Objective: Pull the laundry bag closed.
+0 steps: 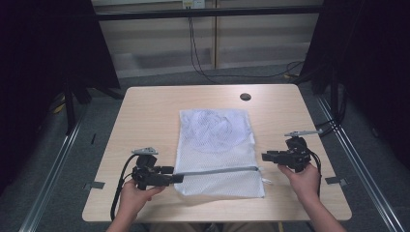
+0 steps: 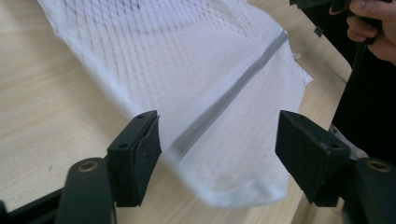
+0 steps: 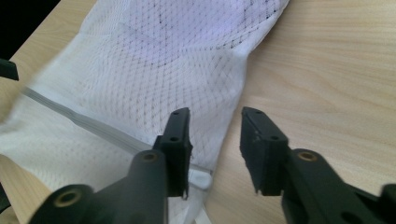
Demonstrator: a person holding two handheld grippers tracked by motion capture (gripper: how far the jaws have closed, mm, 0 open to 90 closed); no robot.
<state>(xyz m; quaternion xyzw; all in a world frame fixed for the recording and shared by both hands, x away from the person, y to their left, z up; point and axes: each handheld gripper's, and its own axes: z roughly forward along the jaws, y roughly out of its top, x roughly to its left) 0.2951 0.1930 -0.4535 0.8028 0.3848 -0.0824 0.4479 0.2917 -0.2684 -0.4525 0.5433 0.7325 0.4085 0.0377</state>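
- a pale wood table (image 1: 145, 111) stands on grey carpet, dark curtains at both sides and a light wall behind.
- nearest me, my left gripper (image 1: 175, 174) sits at the left end of the zipper (image 1: 217, 170), jaws wide apart with the bag's corner lying loose between them, pads off the cloth.
- my right gripper (image 1: 264, 156) is at the bag's right edge, jaws partly apart and gripping nothing; the zip's end lies just under one jaw.
- the white mesh laundry bag (image 1: 215, 150) lies flat mid-table, something pale and rounded inside its far half.
- a dark round hole (image 1: 245, 96) sits near the far edge.
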